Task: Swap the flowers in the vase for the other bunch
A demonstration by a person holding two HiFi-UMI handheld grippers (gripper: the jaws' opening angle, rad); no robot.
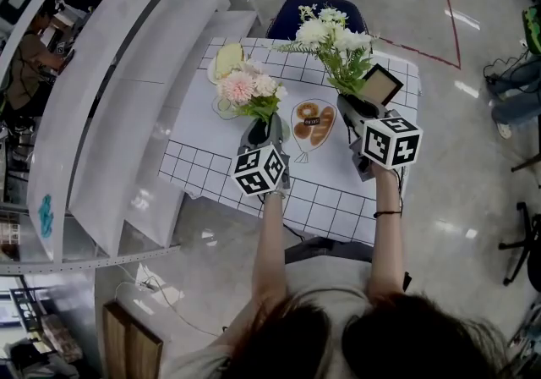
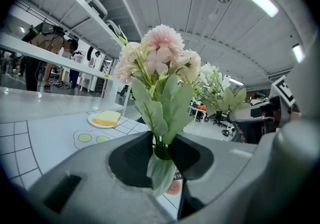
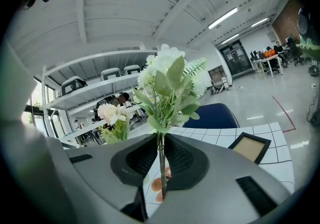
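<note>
**A:** Where is the vase?

**B:** It's between the jaws of my left gripper [image 2: 165, 154], over the near half of the table [image 1: 338, 191]. The jaws are drawn partway in and pinch the clear vase [image 2: 161, 174] at its neck, one pad on each side. I can't tell whether its foot rests on the cloth.

**A:** What about the flowers in it?

**B:** The pink bunch [image 2: 159, 53] stands in it with its stems straight up and down. The leaves fan out just above the jaws, and the heads are on top, leaning slightly left in the left gripper view.

**A:** And your other hand?

**B:** My right gripper [image 3: 161, 160] is nearly closed, clamped on the thin stems of the white bunch [image 3: 170, 75]. That bunch is upright too, with its blooms at the top. The stems run straight down through the jaws, and their ends show below, over a printed picture of bread [image 1: 314, 123].

**A:** How do the two bunches sit relative to each other?

**B:** They're side by side and apart, pink on my left and white on my right. Both point up.

**A:** Is anything else there?

**B:** A plate [image 2: 91, 120] with a yellow slice sits at the far left of the table, and a picture frame [image 3: 250, 147] at the far right. A blue chair [image 3: 212, 115] stands beyond the far edge.
</note>
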